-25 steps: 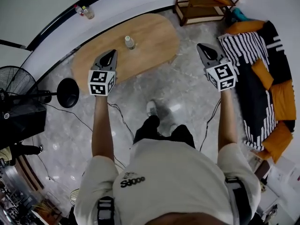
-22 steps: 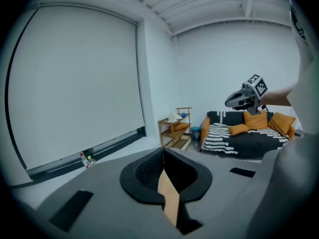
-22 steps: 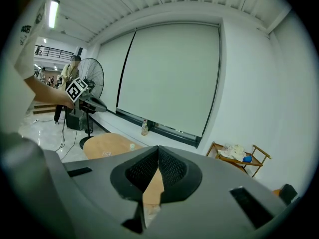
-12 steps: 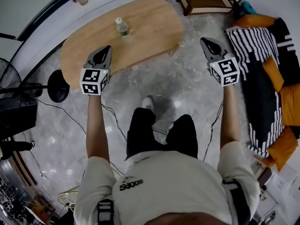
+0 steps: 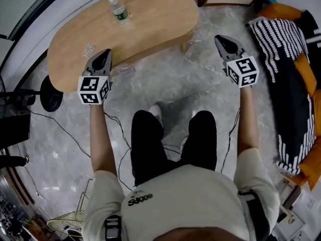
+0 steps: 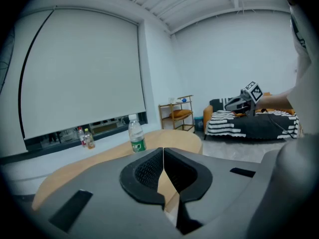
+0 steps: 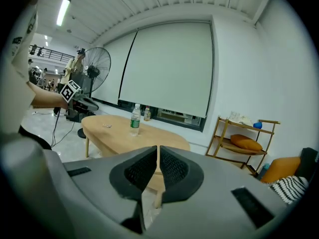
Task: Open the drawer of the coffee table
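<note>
The oval wooden coffee table (image 5: pixel 150 19) stands ahead of me, with a clear water bottle (image 5: pixel 119 11) upright on it. No drawer front shows plainly in any view. My left gripper (image 5: pixel 106 54) hovers over the table's near edge, shut and empty. My right gripper (image 5: pixel 221 38) is off the table's right end, over the marble floor, also shut and empty. In the left gripper view the shut jaws (image 6: pixel 163 152) point across the table (image 6: pixel 89 166) past the bottle (image 6: pixel 136 136). In the right gripper view the jaws (image 7: pixel 158 149) face the table (image 7: pixel 112 132) and bottle (image 7: pixel 135 118).
A small clear item (image 5: pixel 89 49) lies on the table near the left gripper. A sofa with a striped blanket (image 5: pixel 283 54) is at the right, a wooden shelf (image 7: pixel 244 141) behind, a fan base (image 5: pixel 50 92) and cables (image 5: pixel 120 129) at the left.
Both grippers have sunk toward the table's height, still shut. The person's knees have bent forward and the table now fills more of the head view.
</note>
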`<state>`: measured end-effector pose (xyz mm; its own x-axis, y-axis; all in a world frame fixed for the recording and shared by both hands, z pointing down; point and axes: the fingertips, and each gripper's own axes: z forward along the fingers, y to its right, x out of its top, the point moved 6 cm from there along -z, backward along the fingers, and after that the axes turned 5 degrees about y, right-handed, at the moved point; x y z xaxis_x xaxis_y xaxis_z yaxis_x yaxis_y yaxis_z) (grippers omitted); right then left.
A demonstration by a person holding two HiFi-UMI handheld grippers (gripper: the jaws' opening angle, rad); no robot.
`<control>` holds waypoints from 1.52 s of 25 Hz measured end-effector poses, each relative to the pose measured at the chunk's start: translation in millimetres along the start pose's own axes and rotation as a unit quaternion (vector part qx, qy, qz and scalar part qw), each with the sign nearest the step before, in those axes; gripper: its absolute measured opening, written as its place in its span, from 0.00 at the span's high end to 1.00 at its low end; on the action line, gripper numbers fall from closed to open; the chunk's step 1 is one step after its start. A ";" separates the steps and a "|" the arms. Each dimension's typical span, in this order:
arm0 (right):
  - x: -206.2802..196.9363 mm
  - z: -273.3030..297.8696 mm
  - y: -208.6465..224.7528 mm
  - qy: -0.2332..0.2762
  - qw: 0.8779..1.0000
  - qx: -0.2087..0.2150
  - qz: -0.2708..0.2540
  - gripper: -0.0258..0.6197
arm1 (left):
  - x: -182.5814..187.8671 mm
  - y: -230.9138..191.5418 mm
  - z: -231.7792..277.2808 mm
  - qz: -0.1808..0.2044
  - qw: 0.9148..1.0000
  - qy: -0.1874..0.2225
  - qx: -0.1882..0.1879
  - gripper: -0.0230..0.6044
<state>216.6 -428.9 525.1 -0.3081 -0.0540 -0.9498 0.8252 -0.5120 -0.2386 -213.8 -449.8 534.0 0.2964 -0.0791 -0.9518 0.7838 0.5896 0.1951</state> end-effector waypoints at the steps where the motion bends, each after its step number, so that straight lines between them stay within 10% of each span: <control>1: -14.2 1.9 -4.6 0.005 1.000 0.002 -0.001 0.95 | -13.5 4.5 0.9 0.002 1.000 0.003 0.003 0.93; 19: -146.5 26.4 -45.4 0.047 0.998 0.033 -0.008 0.93 | -172.8 55.5 5.6 -0.033 0.999 0.019 0.033 0.90; 38: -204.2 134.8 -30.3 -0.024 0.993 0.115 0.023 0.56 | -235.2 35.9 77.0 -0.071 0.997 -0.015 0.025 0.62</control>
<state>190.7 -517.9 753.6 -0.2985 -0.1196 -0.9469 0.7112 -0.6895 -0.1371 -213.3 -471.9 783.1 0.1967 -0.1834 -0.9632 0.8447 0.5304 0.0715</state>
